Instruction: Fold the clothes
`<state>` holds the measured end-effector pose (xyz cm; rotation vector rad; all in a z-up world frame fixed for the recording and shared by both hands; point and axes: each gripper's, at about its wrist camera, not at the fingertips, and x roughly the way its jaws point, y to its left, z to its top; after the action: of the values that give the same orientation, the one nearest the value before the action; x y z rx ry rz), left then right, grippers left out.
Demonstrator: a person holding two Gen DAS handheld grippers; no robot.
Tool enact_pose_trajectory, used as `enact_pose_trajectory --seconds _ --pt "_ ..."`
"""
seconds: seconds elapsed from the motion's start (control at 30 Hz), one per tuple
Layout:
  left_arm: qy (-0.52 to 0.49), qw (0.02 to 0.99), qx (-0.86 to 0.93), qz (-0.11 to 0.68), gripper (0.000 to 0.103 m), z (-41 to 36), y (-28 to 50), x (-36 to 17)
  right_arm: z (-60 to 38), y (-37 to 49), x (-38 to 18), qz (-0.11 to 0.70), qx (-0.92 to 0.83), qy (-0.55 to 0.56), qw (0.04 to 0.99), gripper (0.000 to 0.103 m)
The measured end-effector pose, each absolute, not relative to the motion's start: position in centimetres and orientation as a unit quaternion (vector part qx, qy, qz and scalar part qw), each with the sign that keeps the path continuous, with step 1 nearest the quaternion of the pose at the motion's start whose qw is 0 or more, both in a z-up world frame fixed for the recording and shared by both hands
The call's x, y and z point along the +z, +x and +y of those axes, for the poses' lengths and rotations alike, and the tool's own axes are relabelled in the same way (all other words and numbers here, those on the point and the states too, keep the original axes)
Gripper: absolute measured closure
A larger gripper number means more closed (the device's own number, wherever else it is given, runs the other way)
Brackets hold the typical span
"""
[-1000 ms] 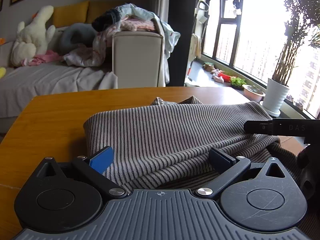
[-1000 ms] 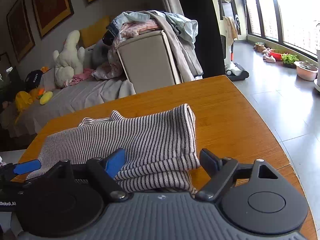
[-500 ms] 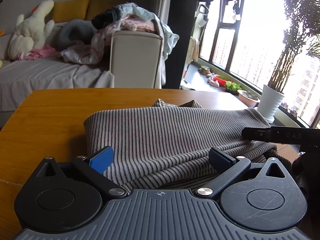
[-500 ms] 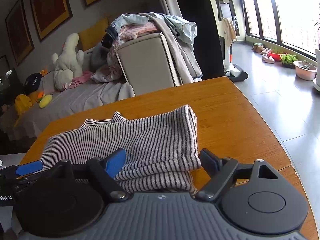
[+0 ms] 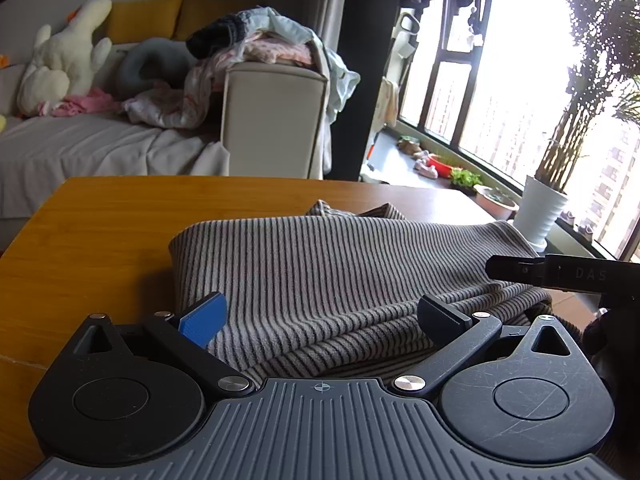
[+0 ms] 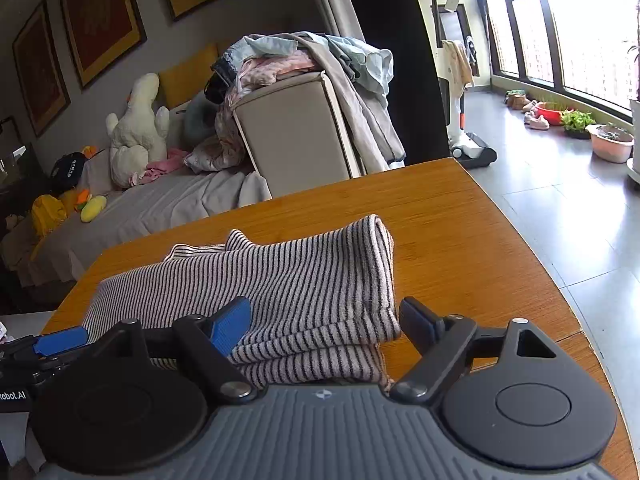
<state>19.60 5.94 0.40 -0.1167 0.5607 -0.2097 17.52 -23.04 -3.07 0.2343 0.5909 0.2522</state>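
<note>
A striped grey and white garment lies folded in layers on the wooden table. My left gripper is open, its fingers spread over the garment's near edge, holding nothing. In the right wrist view the same garment shows its folded right end. My right gripper is open over that near edge, empty. A finger of the right gripper shows at the right of the left wrist view. A blue pad of the left gripper shows at the left of the right wrist view.
The table's right edge drops to a tiled floor. Behind the table stand a sofa with plush toys and a beige armrest piled with clothes. Potted plants line the window at right.
Both grippers stay open over the garment. The left wrist view has turned slightly; the garment has not visibly moved.
</note>
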Motion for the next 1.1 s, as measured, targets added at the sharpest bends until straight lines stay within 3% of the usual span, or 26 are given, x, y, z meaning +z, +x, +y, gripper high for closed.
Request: enact_pose_trajectory --seconds 1.1 --pt "-0.062 0.955 -0.077 0.279 0.0 6.01 19.13 0.57 -22.55 18.46 -2.98 0.294 0.147 0.108 0.938 0.021"
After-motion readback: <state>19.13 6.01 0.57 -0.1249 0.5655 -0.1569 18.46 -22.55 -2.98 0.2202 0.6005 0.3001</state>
